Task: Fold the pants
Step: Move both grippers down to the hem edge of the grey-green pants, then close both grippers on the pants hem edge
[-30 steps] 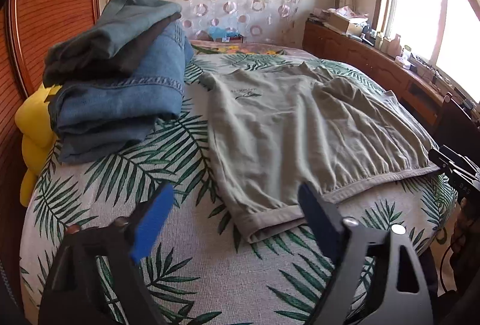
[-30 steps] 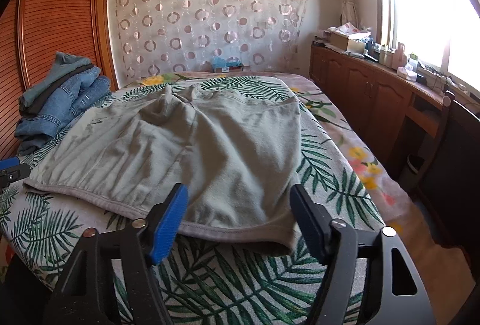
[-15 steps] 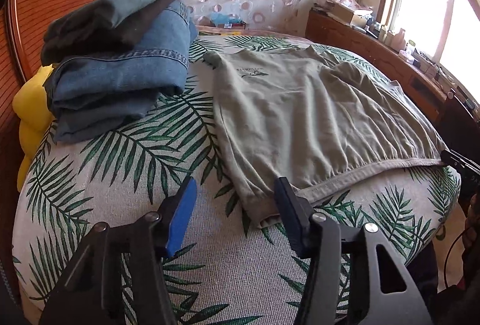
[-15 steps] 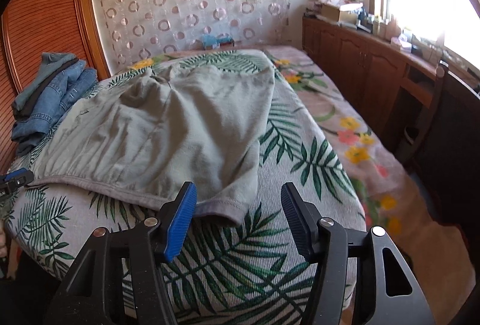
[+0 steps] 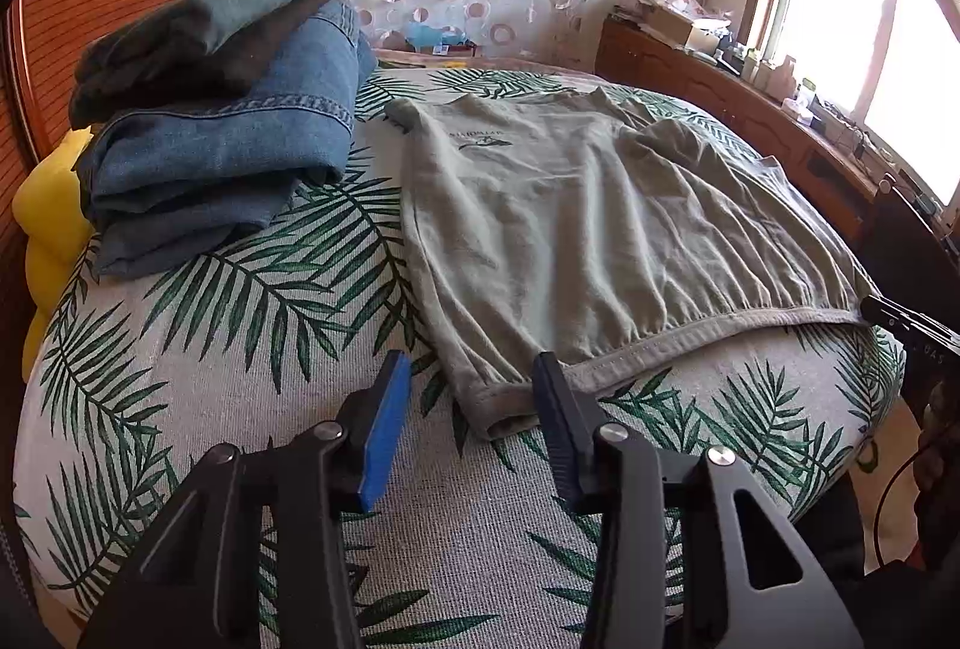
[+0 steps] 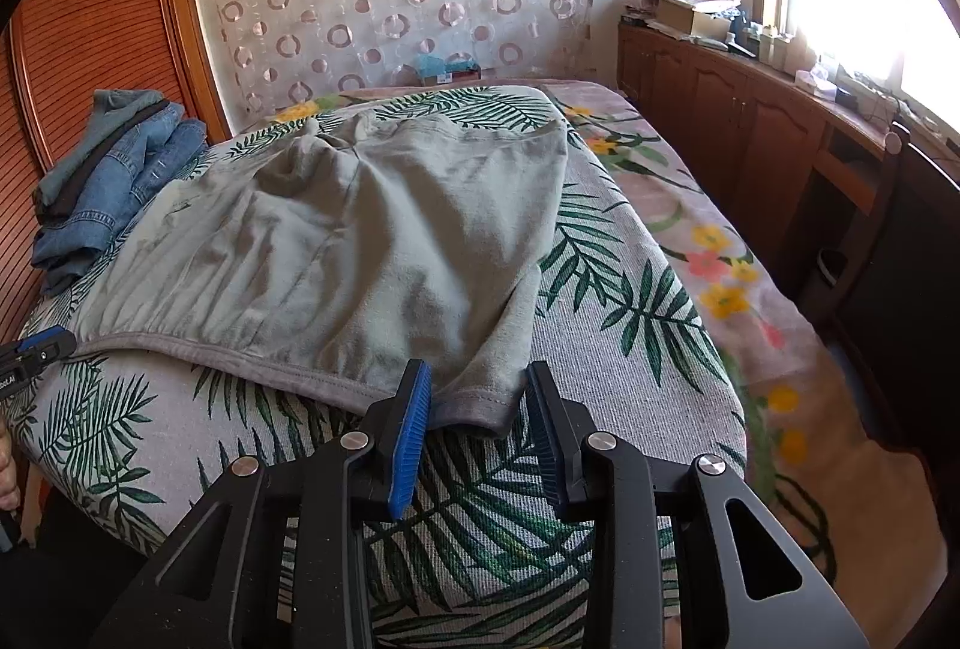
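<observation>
Pants: the grey-green pants (image 5: 588, 241) lie spread flat across the middle of the frame on the leaf-print bedspread (image 5: 240, 349); waistband towards the cameras, legs running away to the upper centre; laid out wide so both waist corners can be reached at once
Left gripper: the left gripper (image 5: 474, 397) sits at lower centre of the left view, jaws partly open, nothing held; the near-left waist corner (image 5: 498, 412) lies right between the fingers, so this looks lined up for a pinch
Right gripper: the right gripper (image 6: 477, 397) is at lower centre of its own view, jaws partly open and empty too; the other waist corner (image 6: 480, 406) sits in the gap; cloth is close to the blue pad, contact I cannot tell
Why both corners: my read is a two-handed lift of the waistband to carry it over; a grip on one side alone would drag the fabric askew
Folded pile: stacked jeans (image 5: 222, 133) rest at upper left, well apart from the pants; probably finished work parked out of the way
Progress: fold not yet begun; the pants are still fully open
</observation>
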{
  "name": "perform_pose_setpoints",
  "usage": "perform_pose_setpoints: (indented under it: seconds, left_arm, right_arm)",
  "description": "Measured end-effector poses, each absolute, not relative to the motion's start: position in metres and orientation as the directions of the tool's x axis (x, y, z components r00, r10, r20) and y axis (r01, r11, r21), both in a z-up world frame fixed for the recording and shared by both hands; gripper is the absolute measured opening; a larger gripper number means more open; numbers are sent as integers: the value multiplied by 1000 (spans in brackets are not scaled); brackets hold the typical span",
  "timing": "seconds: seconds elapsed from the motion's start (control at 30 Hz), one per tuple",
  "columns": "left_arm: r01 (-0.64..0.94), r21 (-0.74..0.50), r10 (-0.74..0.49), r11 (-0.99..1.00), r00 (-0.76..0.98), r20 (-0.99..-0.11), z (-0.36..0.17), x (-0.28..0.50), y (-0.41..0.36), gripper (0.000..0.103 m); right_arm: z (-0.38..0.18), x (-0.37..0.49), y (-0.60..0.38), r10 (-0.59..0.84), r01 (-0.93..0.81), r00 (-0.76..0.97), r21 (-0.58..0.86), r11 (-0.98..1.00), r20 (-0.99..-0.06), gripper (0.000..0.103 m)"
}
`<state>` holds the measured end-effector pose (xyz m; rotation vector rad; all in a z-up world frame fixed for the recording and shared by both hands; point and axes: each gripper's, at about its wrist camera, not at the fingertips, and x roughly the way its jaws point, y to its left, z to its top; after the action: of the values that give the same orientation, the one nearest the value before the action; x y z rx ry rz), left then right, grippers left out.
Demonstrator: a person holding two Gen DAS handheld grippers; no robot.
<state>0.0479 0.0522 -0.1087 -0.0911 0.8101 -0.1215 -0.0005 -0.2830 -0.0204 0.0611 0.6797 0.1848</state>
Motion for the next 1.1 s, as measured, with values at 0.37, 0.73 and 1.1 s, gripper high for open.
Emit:
perform_pose_setpoints:
  seconds: [0.37,0.73,1.1]
  left_arm:
    - [113,-168,-199,979,688,-698,-103,43,48,14]
    - [126,-167,-206,978,716,-668,-89,34,47,12]
    - [149,-168,-223,974,727,-650,-77,28,44,12]
  right_arm:
    - [-19,2,-285,196,-146,769,131,981,-608,34]
    - [-17,2,-282,210,-178,756,114,977,-620,14]
    - [-9,-13,-286,214,-186,766,110,976,-606,8]
